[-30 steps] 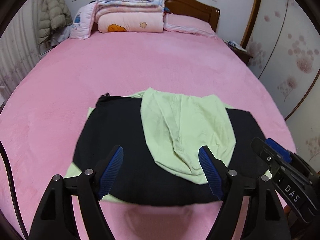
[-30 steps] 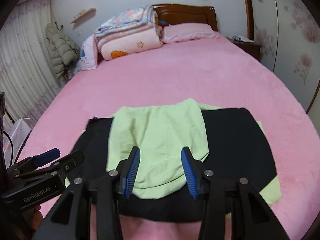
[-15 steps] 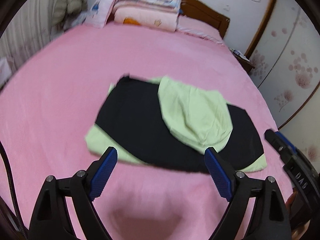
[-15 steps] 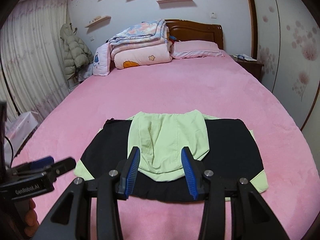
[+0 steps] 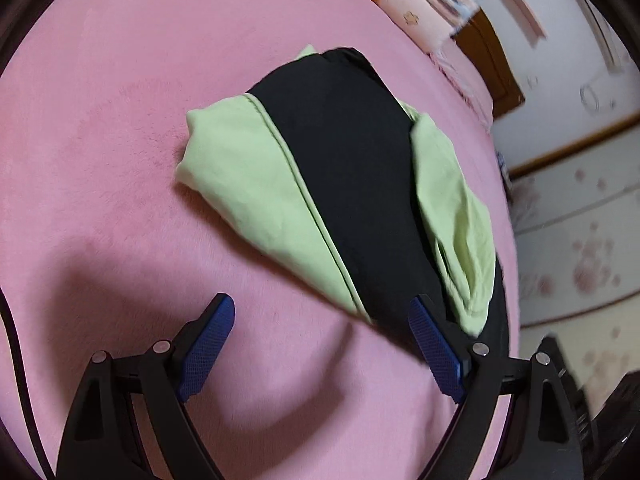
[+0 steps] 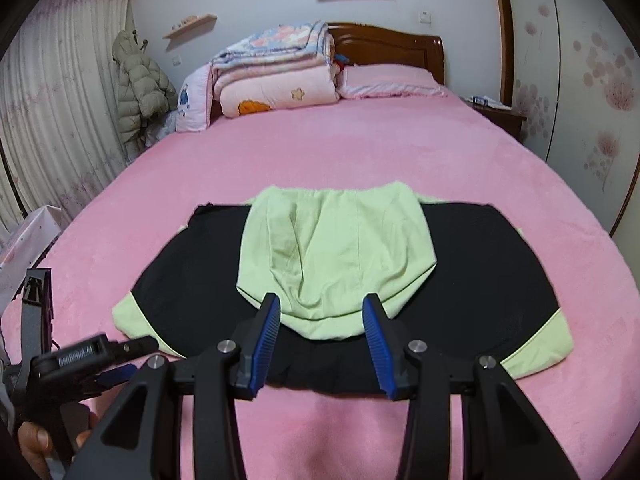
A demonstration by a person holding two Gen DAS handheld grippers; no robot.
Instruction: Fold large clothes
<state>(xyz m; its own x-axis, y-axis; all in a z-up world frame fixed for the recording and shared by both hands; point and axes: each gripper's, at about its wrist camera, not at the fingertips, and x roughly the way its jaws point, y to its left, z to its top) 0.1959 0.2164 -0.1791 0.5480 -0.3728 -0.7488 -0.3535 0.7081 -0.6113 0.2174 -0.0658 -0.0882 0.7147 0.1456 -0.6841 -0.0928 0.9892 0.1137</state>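
Note:
A folded black and light-green hooded top point(image 6: 192, 292) lies flat on the pink bed point(image 6: 360, 148), its green hood point(image 6: 332, 252) laid over the black middle. My right gripper point(image 6: 322, 300) hovers over the near edge, jaws partly apart, with nothing pinched between its blue pads. My left gripper point(image 5: 320, 304) is open wide, tilted, low over the blanket just short of the top's point(image 5: 352, 184) left end, where a green side panel point(image 5: 248, 176) shows. From the right wrist view the left gripper point(image 6: 136, 358) sits at the lower left, held by a hand.
Folded quilts point(image 6: 276, 76) and a pink pillow point(image 6: 388, 80) are stacked at the wooden headboard. A puffer coat point(image 6: 140, 84) hangs by the curtain on the left, with a white bag point(image 6: 28, 236) below it. A nightstand point(image 6: 500, 112) stands at the far right.
My left gripper has dropped, rolled and swung round to the top's left end, its jaws a little wider. The right gripper has drawn back slightly. The top has not moved.

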